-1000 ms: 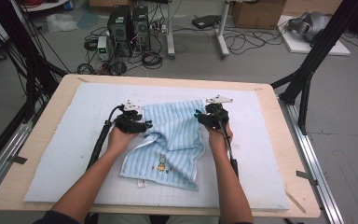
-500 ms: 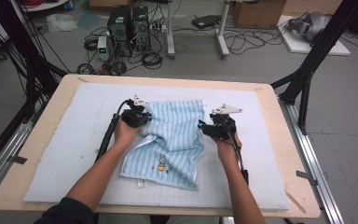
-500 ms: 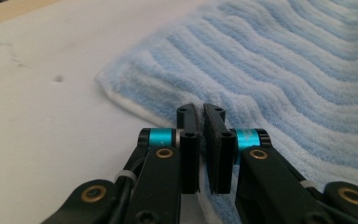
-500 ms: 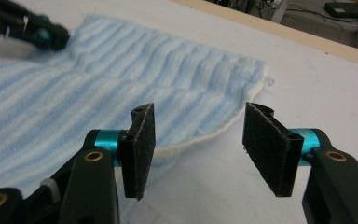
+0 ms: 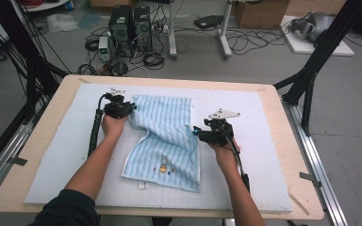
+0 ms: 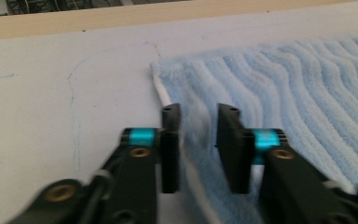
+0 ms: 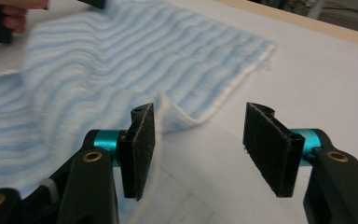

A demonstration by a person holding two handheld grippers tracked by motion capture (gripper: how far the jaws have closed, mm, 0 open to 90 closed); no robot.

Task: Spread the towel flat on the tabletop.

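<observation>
Light blue striped towel (image 5: 167,136) lies about mid-pad on the white foam mat (image 5: 264,183), taken here as the landmark. At the towel's far-left corner sits the left gripper (image 5: 133,107); earlier frames are at hand, so noted: its jaws have just been opening, and in the left gripper view they stand apart with the towel's white-hemmed edge (image 6: 168,100) running between them, pads not pressing on it as far as I can tell. Likely reason for the spot: that corner was carried outward to pull the far edge flat, then let go. A diagonal fold still humps across the towel just right of that gripper, so the cloth is not fully flat. Small cartoon print (image 5: 163,165) near the towel's near edge, a tag poking out below it. On the towel's right edge, about halfway down, the right gripper (image 5: 195,132): jaws apart, a lifted curl of hem (image 7: 179,119) touching the inner face of one pad, the other pad well off over bare mat. Judged to be lining up to take that edge. Open mat on all sides of the towel, widest to its right; wooden table rim (image 5: 306,207) beyond, nothing to snag.
</observation>
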